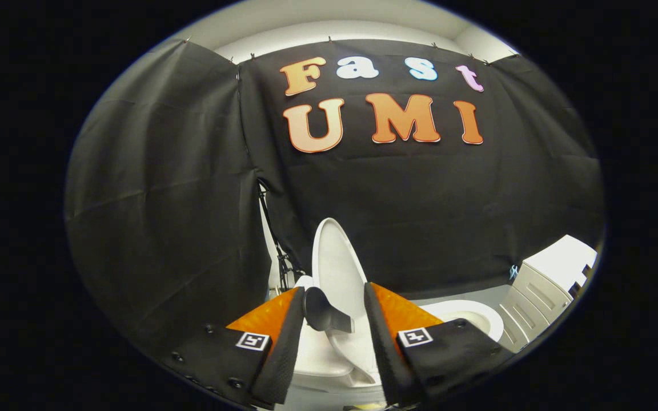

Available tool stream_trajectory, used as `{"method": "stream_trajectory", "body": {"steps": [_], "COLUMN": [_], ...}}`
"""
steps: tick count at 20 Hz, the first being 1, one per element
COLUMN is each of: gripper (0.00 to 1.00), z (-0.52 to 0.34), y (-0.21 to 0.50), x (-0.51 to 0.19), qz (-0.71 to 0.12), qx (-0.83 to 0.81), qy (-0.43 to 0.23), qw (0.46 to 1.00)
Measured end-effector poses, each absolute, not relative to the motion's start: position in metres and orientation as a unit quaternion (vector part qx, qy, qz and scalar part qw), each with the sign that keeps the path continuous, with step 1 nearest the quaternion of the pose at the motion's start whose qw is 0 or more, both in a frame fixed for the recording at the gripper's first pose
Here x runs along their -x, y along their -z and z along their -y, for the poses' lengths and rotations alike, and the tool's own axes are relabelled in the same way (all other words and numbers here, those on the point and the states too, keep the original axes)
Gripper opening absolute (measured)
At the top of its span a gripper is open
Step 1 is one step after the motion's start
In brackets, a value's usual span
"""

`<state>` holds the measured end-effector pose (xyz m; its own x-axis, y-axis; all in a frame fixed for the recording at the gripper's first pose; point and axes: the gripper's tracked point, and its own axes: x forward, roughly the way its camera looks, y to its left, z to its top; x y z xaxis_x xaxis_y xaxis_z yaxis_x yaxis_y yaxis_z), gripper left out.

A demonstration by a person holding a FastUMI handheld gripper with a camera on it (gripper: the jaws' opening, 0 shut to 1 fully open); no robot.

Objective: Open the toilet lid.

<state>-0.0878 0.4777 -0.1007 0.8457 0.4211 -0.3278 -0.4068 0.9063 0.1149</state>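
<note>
Toilet lid (334, 268) raised near upright, standing between the fingers of the gripper (334, 311), whose jaws stand apart and clamp nothing; a dark handle (323, 313) lies in the gap. Advisable: ease the lid fully back to rest before withdrawing, avoiding the bowl (466, 317).

A: What stood around the booth?
B: Black cloth (180, 188) hung as its wall, draped in folds. A white cabinet (546, 285) with panelled fronts stood off to one side.
A: Anything overhead?
B: A pale ceiling (329, 25) showed above the cloth.
</note>
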Motion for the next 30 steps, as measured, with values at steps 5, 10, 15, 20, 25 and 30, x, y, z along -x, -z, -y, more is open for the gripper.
{"method": "stream_trajectory", "body": {"steps": [5, 10, 15, 20, 25, 30], "gripper": [0.87, 0.98, 0.98, 0.98, 0.98, 0.98], "z": [-0.468, -0.445, -0.418, -0.391, -0.372, -0.357], "y": [0.078, 0.055, 0.034, 0.023, 0.013, 0.004], "x": [0.084, 0.074, 0.063, 0.051, 0.046, 0.046], "qz": [-0.163, -0.145, -0.126, -0.112, -0.102, -0.092], "qx": [-0.038, -0.047, -0.039, -0.036, -0.027, -0.018], "qy": [-0.216, -0.202, -0.186, -0.162, -0.152, -0.144], "qw": [0.962, 0.967, 0.974, 0.98, 0.983, 0.985]}}
